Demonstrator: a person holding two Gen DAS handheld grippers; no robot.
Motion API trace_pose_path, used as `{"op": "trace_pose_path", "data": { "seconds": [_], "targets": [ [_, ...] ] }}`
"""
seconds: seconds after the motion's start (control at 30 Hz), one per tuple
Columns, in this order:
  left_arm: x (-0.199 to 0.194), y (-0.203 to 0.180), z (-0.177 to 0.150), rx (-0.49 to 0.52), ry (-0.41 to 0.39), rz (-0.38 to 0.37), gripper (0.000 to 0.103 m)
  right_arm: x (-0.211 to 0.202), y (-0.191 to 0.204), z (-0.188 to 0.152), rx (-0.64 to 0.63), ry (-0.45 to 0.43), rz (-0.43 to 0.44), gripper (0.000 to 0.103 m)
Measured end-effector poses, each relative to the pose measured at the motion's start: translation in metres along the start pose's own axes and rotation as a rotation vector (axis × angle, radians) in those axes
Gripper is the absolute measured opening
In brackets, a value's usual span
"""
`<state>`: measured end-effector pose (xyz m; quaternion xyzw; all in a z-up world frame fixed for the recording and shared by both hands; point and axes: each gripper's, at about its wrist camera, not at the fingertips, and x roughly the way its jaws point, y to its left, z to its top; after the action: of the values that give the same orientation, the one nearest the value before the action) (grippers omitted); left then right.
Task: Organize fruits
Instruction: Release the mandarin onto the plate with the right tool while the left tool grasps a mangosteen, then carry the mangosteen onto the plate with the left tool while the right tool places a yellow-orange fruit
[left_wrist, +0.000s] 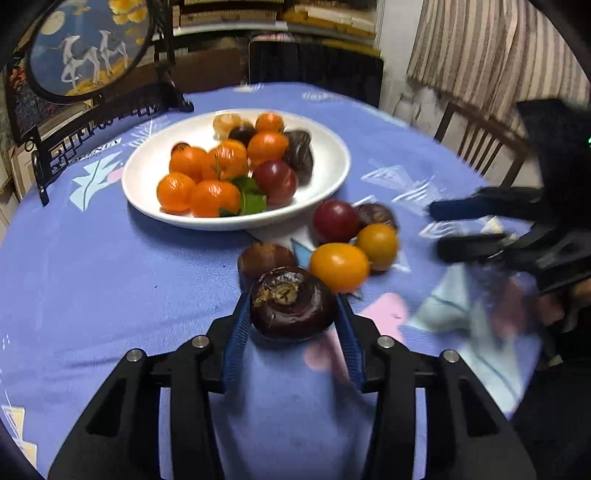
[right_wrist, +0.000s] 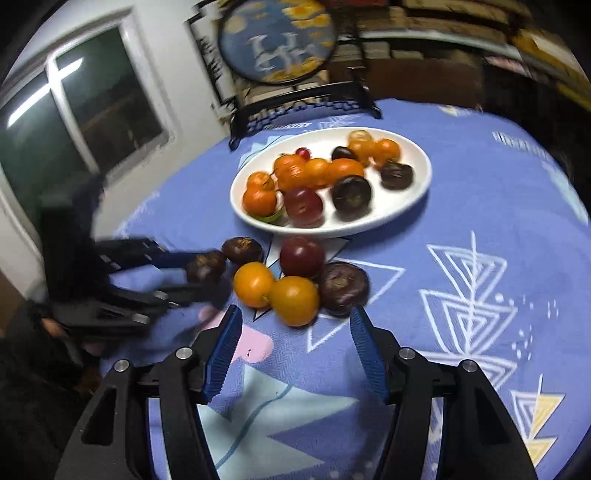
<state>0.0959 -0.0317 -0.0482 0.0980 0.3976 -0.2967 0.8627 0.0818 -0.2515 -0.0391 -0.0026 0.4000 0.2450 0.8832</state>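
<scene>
A white oval plate (left_wrist: 147, 192) (right_wrist: 417, 192) holds several small oranges, dark brown fruits and a red plum. In front of it on the blue cloth lie loose fruits: a red plum (left_wrist: 335, 220) (right_wrist: 302, 257), two orange fruits (left_wrist: 339, 266) (right_wrist: 294, 301), and dark brown ones (left_wrist: 266, 258) (right_wrist: 343, 288). My left gripper (left_wrist: 291, 301) (right_wrist: 199, 271) is shut on a dark brown fruit (left_wrist: 291, 302) (right_wrist: 205, 266), with both blue pads against its sides. My right gripper (right_wrist: 295, 317) (left_wrist: 469, 229) stands open. Its tips flank the nearest orange fruit without touching it.
A round painted screen (left_wrist: 85, 48) (right_wrist: 277, 40) on a black stand is behind the plate. A wooden chair (left_wrist: 480, 147) and a striped curtain (left_wrist: 491, 48) border the table's right side. A dark window (right_wrist: 74, 122) is on the left. The table is round, its edge near me.
</scene>
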Motion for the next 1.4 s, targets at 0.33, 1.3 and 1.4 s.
{"op": "trace_pose_path", "data": {
  "seconds": [0.33, 1.3, 1.4],
  "targets": [
    [-0.027, 0.011, -0.021, -0.052, -0.023, 0.002, 0.044, 0.046, 0.028, 0.006, -0.179, 0.111, -0.081, 0.035],
    [0.022, 0.065, 0.116, -0.118, -0.096, 0.05, 0.044, 0.043, -0.043, 0.137, 0.047, -0.027, 0.009, 0.035],
    [0.053, 0.082, 0.134, -0.17, -0.063, 0.08, 0.044, 0.071, -0.063, 0.151, 0.079, -0.02, -0.052, 0.036]
  ]
}}
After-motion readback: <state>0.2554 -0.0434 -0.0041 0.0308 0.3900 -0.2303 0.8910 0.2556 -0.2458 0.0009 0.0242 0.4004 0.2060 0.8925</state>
